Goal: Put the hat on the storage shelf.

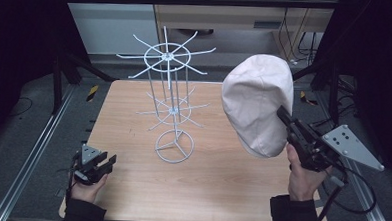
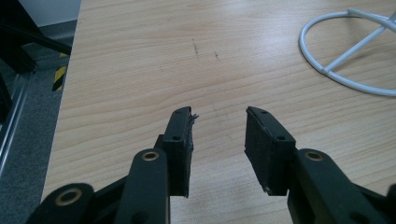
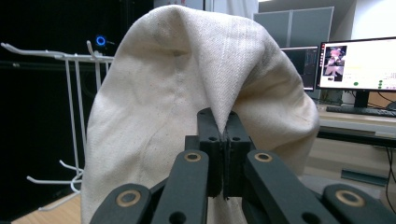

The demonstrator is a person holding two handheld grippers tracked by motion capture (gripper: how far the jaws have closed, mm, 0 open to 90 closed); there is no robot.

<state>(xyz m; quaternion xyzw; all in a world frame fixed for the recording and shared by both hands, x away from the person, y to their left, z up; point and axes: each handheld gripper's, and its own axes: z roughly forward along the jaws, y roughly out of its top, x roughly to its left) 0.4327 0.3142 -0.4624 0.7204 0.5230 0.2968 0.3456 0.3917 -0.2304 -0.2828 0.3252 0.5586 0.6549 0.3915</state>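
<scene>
your right hand-held gripper [image 1: 284,116] pinches the cream cap [image 1: 258,103], lifted above the pale wood desk [image 1: 134,113] right of the white wire rack [image 1: 170,102]. your left hand-held gripper [image 2: 218,125] rests spread at the desk's near-left corner. monitors [image 3: 357,64] glow behind; grey floor [image 1: 33,118] surrounds.

A lab: a wooden table [image 1: 132,138] on a railed metal frame [image 1: 27,148], black curtains [image 1: 17,32], loose cables [image 1: 299,40], lit monitors [image 3: 357,63] on a desk behind

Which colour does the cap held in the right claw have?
The cap is plain cream-beige, with no pattern; the right gripper view shows it best.
</scene>
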